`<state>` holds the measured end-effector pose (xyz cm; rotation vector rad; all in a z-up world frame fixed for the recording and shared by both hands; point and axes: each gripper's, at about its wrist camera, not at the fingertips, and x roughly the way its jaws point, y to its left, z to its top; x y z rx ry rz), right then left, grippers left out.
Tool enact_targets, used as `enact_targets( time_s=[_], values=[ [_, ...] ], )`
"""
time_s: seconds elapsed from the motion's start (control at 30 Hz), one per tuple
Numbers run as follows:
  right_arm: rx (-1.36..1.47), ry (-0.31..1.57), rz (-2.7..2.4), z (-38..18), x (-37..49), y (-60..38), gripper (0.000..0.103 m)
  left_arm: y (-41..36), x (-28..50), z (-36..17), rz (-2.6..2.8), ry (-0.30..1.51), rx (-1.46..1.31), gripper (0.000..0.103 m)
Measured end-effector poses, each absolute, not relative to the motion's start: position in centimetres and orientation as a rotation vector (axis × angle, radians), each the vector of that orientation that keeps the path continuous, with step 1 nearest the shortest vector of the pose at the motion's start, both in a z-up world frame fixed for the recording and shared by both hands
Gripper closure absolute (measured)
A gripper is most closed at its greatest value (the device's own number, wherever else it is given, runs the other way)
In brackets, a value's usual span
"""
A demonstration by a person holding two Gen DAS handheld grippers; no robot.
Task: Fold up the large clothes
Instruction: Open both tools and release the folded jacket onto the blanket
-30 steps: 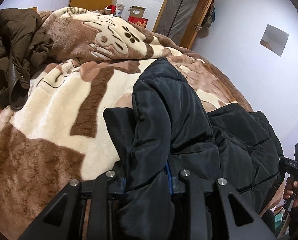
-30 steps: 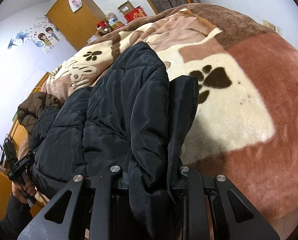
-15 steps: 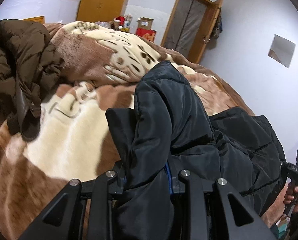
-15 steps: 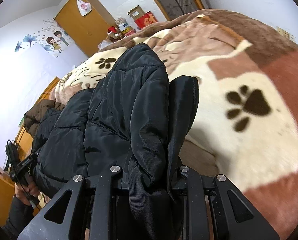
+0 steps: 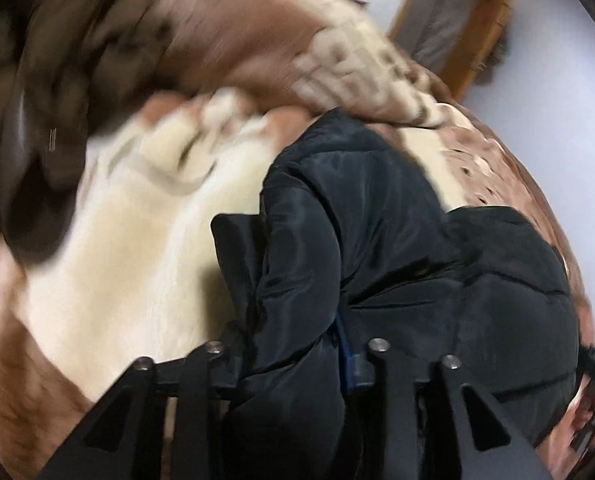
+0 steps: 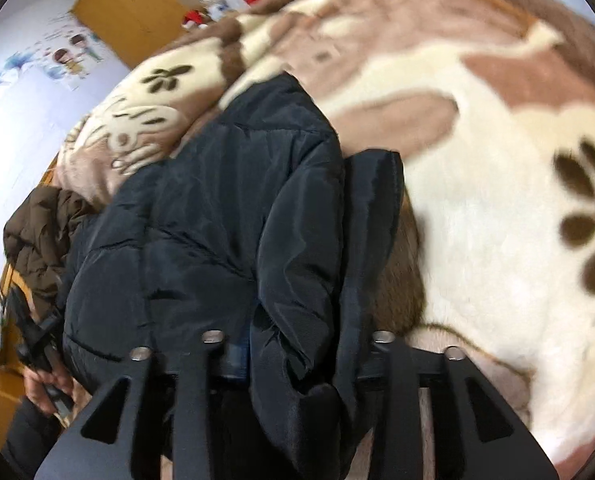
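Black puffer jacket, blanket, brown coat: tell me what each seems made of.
Black puffer jacket: apparently a smooth synthetic shell, nylon or polyester, with a soft sheen, stitched quilting and puffy fill.
Blanket: thick plush fleece with a fuzzy matte pile and paw prints.
Brown coat: quilted padded fabric, seemingly more matte.

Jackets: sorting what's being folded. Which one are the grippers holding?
The black jacket, clamped in both the left gripper and right gripper; the brown jacket lies untouched.

Blanket (image 6: pixel 477 208): plush, brown and cream, paw prints, spread over bed.
Brown jacket (image 6: pixel 41 240): crumpled at blanket's edge.
Wardrobe (image 6: pixel 137 20): orange wood, against far wall.
Door (image 5: pixel 449 28): wooden frame.
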<state>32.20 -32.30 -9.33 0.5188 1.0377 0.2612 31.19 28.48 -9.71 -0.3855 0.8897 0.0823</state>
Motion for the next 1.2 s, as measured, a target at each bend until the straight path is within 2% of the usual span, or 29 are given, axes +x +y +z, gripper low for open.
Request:
enact_targets(
  time_s=[0.07, 0.13, 0.3, 0.43, 0.53, 0.63, 0.77, 0.9, 1.2],
  values=[
    [0.549, 1.04, 0.273, -9.6, 32.0, -33.0, 0.046, 29.6, 30.5, -10.7, 0.074, 0.87, -0.477, 0.054],
    [0.554, 1.049, 0.268, -9.2, 31.4, -33.5, 0.043, 30.0, 29.9, -10.6, 0.069, 0.863, -0.496, 0.052],
    [0.54, 0.992, 0.226, -6.1, 29.5, -34.4, 0.043, 30.3, 28.1, -7.7, 0.079, 0.842, -0.456, 0.052],
    [0.46, 0.862, 0.153, -2.6, 28.6, -34.1, 0.043, 30.8, 26.7, -4.5, 0.13, 0.738, -0.406, 0.053],
    [0.343, 0.839, 0.172, -1.3, 29.7, -31.7, 0.043, 30.1, 27.8, -2.7, 0.123, 0.695, -0.386, 0.053],
    [0.275, 0.865, 0.191, -2.1, 31.9, -29.3, 0.043, 28.2, 30.8, -3.1, 0.094, 0.737, -0.311, 0.053],
    [0.209, 0.932, 0.175, -4.7, 34.7, -28.2, 0.043, 26.7, 34.5, -6.1, 0.105, 0.816, -0.258, 0.053],
    [0.206, 0.961, 0.168, -6.4, 35.9, -28.8, 0.043, 27.3, 35.9, -7.9, 0.119, 0.824, -0.301, 0.052],
    [0.198, 0.888, 0.16, -2.7, 31.6, -28.6, 0.044, 26.4, 31.9, -4.4, 0.14, 0.779, -0.286, 0.053]
  ],
)
